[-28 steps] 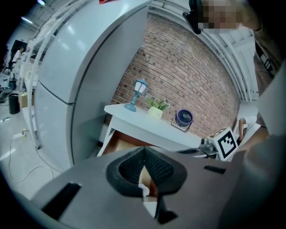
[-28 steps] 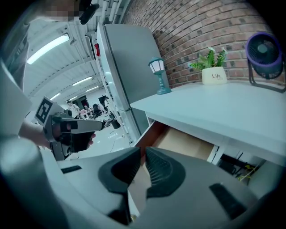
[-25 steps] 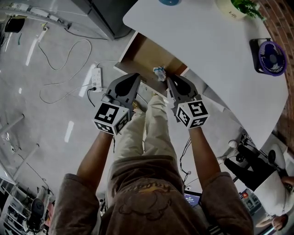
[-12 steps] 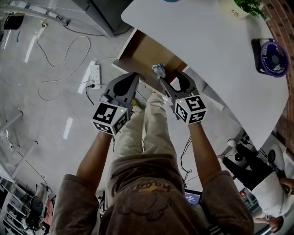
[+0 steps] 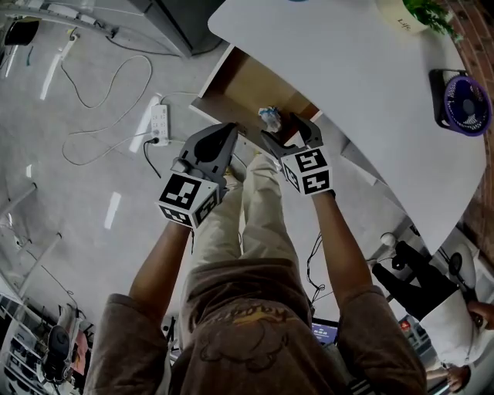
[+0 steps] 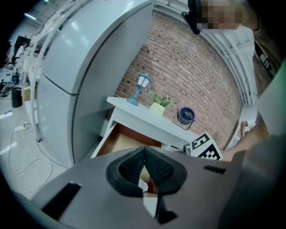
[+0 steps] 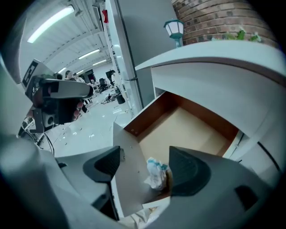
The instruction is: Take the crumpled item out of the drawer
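The crumpled item (image 5: 269, 118), a white and blue wad, lies in the front corner of the open wooden drawer (image 5: 239, 89) under the white table (image 5: 363, 85). My right gripper (image 5: 280, 129) hovers just above the drawer's front edge. Its jaws are opening wide and straddle the wad without pressing on it. In the right gripper view the crumpled item (image 7: 156, 173) sits close to the right pad (image 7: 187, 172), beside the drawer's front panel (image 7: 129, 170). My left gripper (image 5: 226, 131) is shut and holds nothing, just left of the drawer front. The left gripper (image 6: 143, 167) view shows the drawer (image 6: 129, 141) beyond.
A power strip (image 5: 158, 123) with loose cable lies on the floor to the left. On the table stand a purple fan (image 5: 465, 98) and a potted plant (image 5: 409, 11). A tall grey fridge (image 6: 89, 67) flanks the table. The person's legs hang below the drawer.
My right gripper's jaws have spread from nearly shut to wide and it has edged forward over the wad. The left gripper has barely shifted.
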`<state>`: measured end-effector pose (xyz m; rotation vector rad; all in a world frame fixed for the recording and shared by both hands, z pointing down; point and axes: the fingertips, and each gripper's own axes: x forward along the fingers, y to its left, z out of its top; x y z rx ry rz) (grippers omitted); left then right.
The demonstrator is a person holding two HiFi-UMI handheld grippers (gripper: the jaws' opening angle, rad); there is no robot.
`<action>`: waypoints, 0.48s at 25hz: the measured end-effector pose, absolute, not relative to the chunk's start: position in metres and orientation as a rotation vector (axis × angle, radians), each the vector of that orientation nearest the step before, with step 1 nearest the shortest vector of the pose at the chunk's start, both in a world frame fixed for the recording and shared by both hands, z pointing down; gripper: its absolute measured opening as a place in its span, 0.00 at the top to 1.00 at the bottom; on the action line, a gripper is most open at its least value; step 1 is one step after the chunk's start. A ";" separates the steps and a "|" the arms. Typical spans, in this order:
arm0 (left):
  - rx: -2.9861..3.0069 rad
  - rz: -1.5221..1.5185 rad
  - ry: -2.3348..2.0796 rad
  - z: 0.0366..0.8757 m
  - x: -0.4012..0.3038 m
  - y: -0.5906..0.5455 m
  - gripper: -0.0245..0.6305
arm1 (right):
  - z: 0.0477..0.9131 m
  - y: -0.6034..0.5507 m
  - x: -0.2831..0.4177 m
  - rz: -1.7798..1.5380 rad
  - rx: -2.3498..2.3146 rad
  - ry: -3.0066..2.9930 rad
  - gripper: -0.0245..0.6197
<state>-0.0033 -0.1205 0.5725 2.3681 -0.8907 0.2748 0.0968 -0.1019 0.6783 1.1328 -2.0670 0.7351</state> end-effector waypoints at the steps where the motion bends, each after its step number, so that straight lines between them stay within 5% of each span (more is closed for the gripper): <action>1: 2.368 0.276 -0.888 0.573 -0.004 -0.120 0.95 | 0.683 -0.102 0.096 0.733 1.122 -2.057 0.44; 12: 2.353 0.284 -0.891 0.584 -0.016 -0.123 0.95 | 0.736 -0.101 0.092 0.688 0.933 -1.890 0.45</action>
